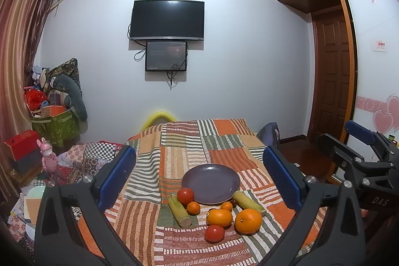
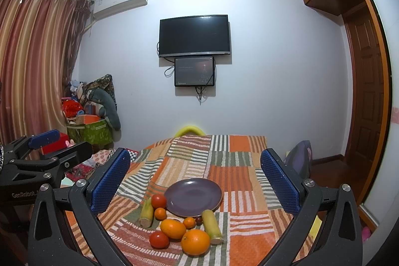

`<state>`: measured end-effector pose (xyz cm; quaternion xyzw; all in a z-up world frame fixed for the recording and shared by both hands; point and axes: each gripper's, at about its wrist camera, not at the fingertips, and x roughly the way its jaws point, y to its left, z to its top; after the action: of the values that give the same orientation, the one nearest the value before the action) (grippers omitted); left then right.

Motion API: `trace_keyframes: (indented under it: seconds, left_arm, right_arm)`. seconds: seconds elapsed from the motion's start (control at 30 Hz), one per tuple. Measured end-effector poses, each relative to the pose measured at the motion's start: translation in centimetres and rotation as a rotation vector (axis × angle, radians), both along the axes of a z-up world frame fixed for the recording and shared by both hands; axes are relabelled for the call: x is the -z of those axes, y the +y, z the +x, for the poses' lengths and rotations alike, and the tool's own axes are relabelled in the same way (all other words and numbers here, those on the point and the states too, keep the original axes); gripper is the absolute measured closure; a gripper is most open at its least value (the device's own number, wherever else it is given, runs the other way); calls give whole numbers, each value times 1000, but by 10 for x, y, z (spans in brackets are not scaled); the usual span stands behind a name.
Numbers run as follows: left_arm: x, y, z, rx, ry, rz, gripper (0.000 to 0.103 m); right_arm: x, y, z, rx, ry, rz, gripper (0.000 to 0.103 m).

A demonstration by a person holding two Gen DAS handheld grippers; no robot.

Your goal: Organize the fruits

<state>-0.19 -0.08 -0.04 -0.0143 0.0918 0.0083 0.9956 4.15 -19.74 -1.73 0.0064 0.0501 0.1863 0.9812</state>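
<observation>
An empty purple plate (image 1: 210, 183) (image 2: 194, 196) lies on a patchwork cloth. In front of it lie two red tomatoes (image 1: 185, 195) (image 1: 214, 233), two small tangerines (image 1: 193, 207) (image 1: 226, 206), two large oranges (image 1: 220, 217) (image 1: 248, 220), two yellow-green cane pieces (image 1: 179, 211) (image 1: 248, 201) and a small dark fruit (image 1: 233, 202). In the right wrist view the big orange (image 2: 195, 241) is nearest. My left gripper (image 1: 199, 176) is open and empty, above and short of the fruit. My right gripper (image 2: 195, 181) is open and empty too, beside it.
The cloth covers a table (image 1: 224, 138) that ends near the far wall. Boxes and clutter (image 1: 54, 116) stand at the left by the curtain. A wooden door and wardrobe (image 1: 331, 81) are at the right. The right gripper shows in the left wrist view (image 1: 359, 156).
</observation>
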Motion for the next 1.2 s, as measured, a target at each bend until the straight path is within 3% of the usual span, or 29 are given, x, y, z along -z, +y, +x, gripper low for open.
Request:
trace_keyframes:
  seconds: [1.2]
  left_arm:
    - [2,-4,4,-5,5,12,0]
  right_arm:
    - [3,2,-1,-9,26,0,0]
